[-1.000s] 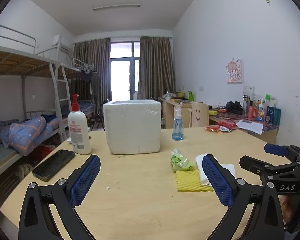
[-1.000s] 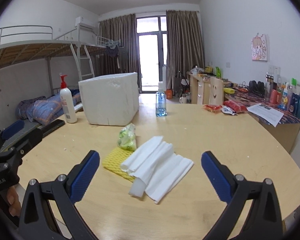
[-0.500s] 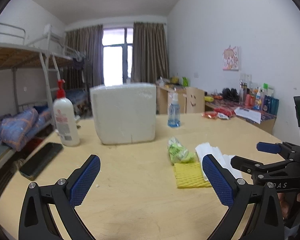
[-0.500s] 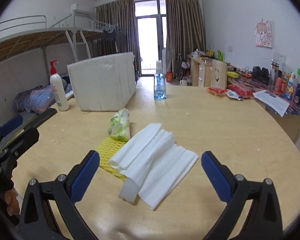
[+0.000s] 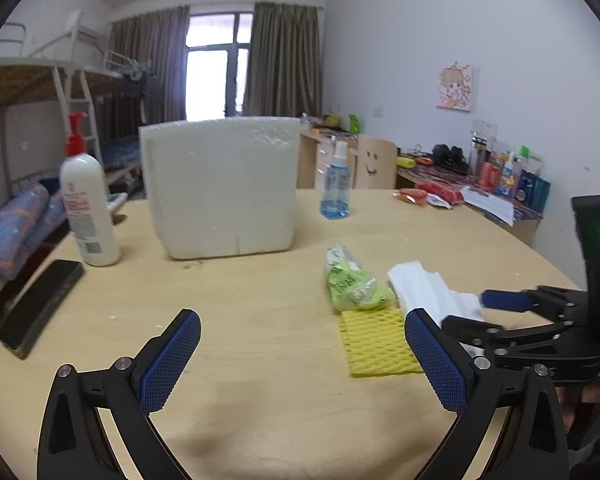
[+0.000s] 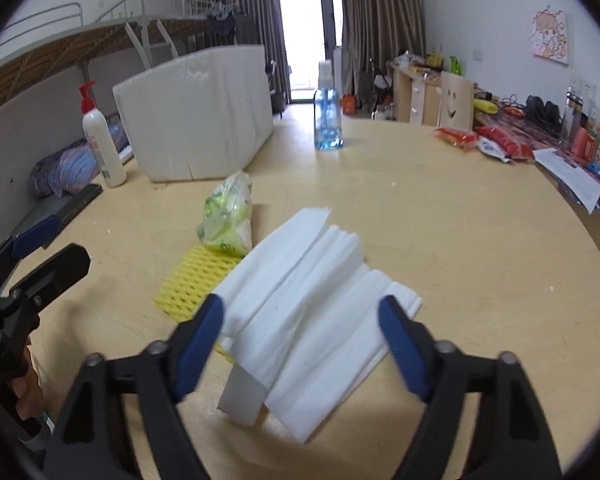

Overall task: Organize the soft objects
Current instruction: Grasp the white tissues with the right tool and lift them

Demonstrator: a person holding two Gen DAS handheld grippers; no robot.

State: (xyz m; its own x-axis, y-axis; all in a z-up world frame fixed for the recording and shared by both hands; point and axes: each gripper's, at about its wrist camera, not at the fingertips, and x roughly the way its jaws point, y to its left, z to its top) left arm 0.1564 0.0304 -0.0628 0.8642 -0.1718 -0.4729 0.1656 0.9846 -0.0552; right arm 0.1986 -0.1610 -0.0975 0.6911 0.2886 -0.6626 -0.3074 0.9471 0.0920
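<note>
In the left wrist view, one left gripper point(image 5: 302, 354) is seen with its fingers point(image 5: 171, 360) spread wide over bare tabletop point(image 5: 260, 312), nothing between them. One yellow foam net point(image 5: 374, 342), one green plastic packet point(image 5: 352, 284) and one stack of white foam sheets point(image 5: 428, 292) are laid together to the right. One white foam box point(image 5: 224, 184), one pump bottle point(image 5: 86, 204), one spray bottle point(image 5: 335, 188) and one phone point(image 5: 40, 304) are counted; a bunk bed point(image 5: 40, 92) is seen behind.

In the right wrist view, the right gripper point(image 6: 300, 340) is held over the white foam sheets point(image 6: 308, 308), its fingers point(image 6: 198, 336) closing, the sheets between them but not yet pressed. The sheets' long axis is run from near left to far right-centre.
</note>
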